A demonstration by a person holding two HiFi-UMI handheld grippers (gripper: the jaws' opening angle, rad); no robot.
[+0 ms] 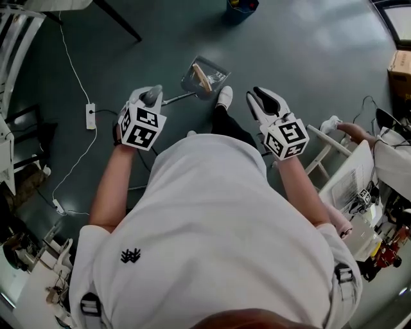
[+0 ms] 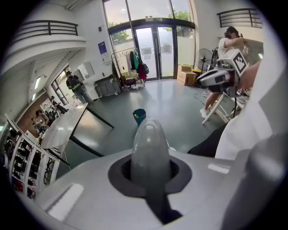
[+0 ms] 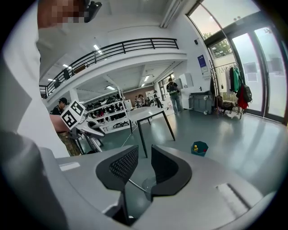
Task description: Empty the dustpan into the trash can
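On the grey floor ahead of my feet lies the clear dustpan (image 1: 205, 77), holding a tan stick and some scraps. Its thin handle (image 1: 178, 98) runs back to my left gripper (image 1: 151, 96), which is shut on the handle's grey grip (image 2: 150, 146). The small blue trash can (image 1: 242, 8) stands farther off on the floor; it also appears as the trash can (image 2: 139, 115) past the grip and the trash can (image 3: 199, 148) to the right of the jaws. My right gripper (image 1: 263, 99) hangs open beside the pan, and the right gripper (image 3: 144, 164) has nothing between its jaws.
A white power strip (image 1: 90, 115) with a trailing cable lies at the left. A white chair (image 1: 324, 151) and a cluttered table (image 1: 350, 186) stand at the right, a cardboard box (image 1: 401, 67) beyond. A black-legged table (image 2: 67, 126) stands left of the can.
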